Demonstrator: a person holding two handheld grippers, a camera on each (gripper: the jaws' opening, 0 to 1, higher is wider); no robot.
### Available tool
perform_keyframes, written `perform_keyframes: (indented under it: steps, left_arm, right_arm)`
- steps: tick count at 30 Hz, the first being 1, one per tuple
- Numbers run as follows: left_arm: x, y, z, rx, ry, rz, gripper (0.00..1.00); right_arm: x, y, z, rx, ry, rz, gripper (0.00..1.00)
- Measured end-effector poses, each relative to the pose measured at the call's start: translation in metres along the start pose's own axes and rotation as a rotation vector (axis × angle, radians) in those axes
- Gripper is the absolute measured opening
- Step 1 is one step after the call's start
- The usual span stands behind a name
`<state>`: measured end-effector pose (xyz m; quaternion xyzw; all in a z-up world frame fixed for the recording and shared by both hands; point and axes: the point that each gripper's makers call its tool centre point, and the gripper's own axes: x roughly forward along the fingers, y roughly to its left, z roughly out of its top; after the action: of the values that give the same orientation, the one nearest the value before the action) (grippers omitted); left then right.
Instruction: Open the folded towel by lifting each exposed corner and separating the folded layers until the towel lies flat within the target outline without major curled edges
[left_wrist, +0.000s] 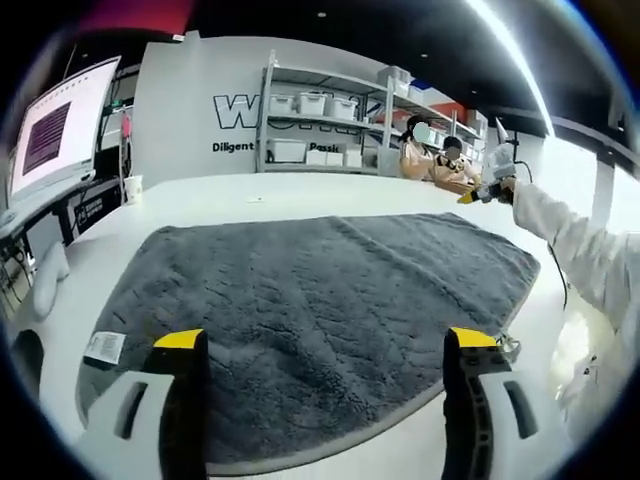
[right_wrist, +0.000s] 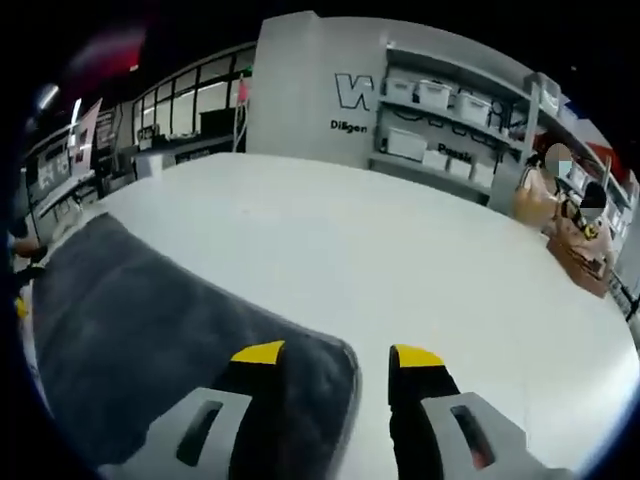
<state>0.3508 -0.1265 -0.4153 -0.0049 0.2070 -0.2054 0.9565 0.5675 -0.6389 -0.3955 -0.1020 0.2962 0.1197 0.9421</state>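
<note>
— Where does the towel (left_wrist: 310, 330) lie?
— Spread grey across the white surface (left_wrist: 300, 190), its white label (left_wrist: 104, 347) showing at one edge.
— And the left gripper (left_wrist: 325, 345)?
— Low over the near edge, jaws spread wide, pinching nothing.
— The right gripper (right_wrist: 338, 357)?
— At a rounded towel corner (right_wrist: 325, 365), jaws apart; one sits over the cloth, the other over bare surface. A white sleeve (left_wrist: 570, 240) reaches far across.

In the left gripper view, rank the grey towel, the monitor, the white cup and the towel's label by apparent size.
1. Grey towel
2. Monitor
3. and 4. Towel's label and white cup: look alike, and the label is nearer, so unranked.
</note>
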Motion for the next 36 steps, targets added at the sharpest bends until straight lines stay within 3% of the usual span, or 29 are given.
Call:
perform_keyframes:
  steps: [10,15,19,22,36]
  left_arm:
    - [-0.003,-0.008,-0.004,-0.016,0.003,-0.025,0.99]
    - [-0.005,-0.006,-0.005,-0.018,0.009,-0.014,0.99]
    - [-0.004,-0.004,-0.007,-0.019,0.016,-0.003,0.99]
    - [-0.003,-0.005,-0.009,-0.017,0.022,-0.004,0.98]
    - [0.001,-0.006,-0.013,-0.015,0.041,0.0,0.98]
  right_arm:
    - [0.031,-0.018,-0.02,0.026,0.073,0.015,0.23]
    - [0.039,-0.021,-0.025,0.088,0.065,0.035,0.12]
    - [0.043,-0.016,-0.026,0.106,0.061,0.06,0.09]
    - [0.043,-0.011,-0.026,0.102,0.05,0.084,0.0]
    - [0.048,-0.021,-0.027,0.058,0.05,0.055,0.0]
